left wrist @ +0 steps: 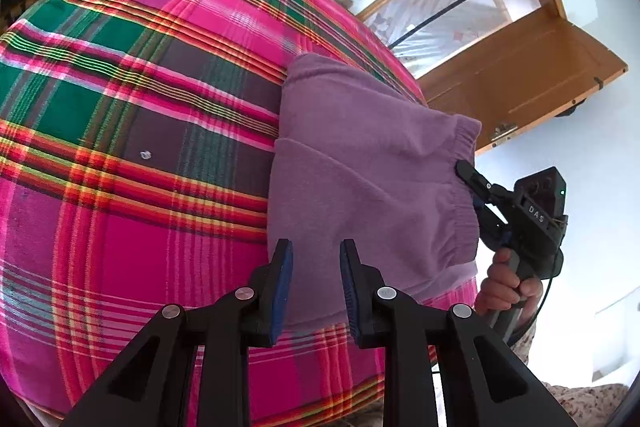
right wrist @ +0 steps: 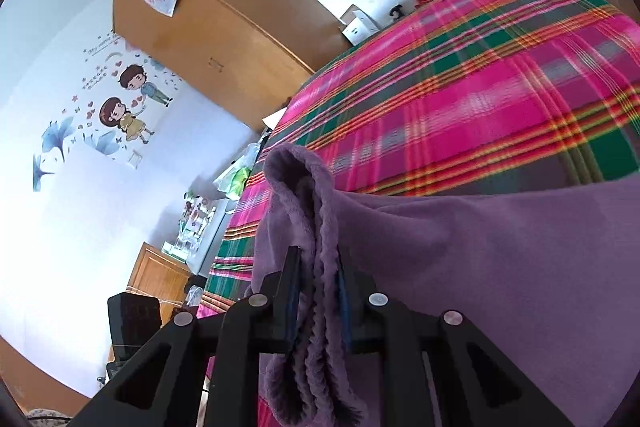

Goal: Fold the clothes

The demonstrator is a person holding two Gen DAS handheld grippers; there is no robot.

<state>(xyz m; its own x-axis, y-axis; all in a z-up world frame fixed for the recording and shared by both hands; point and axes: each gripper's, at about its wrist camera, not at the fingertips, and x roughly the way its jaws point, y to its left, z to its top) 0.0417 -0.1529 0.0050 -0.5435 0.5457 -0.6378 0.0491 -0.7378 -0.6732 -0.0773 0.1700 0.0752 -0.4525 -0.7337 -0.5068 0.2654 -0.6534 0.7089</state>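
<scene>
The right gripper (right wrist: 318, 291) pinches the folded soft purple fleece pants (left wrist: 360, 163) on the pink checked blanket (left wrist: 140, 107). Only the left view shows the left gripper (left wrist: 316, 267) open, holding nothing.

Left gripper (left wrist: 316, 285): black angular linkage, silver round pivot pins, blue pads lining the fingers. Right gripper (left wrist: 468, 173): black body lettered "DAS", green light, black cable trailed below.
</scene>
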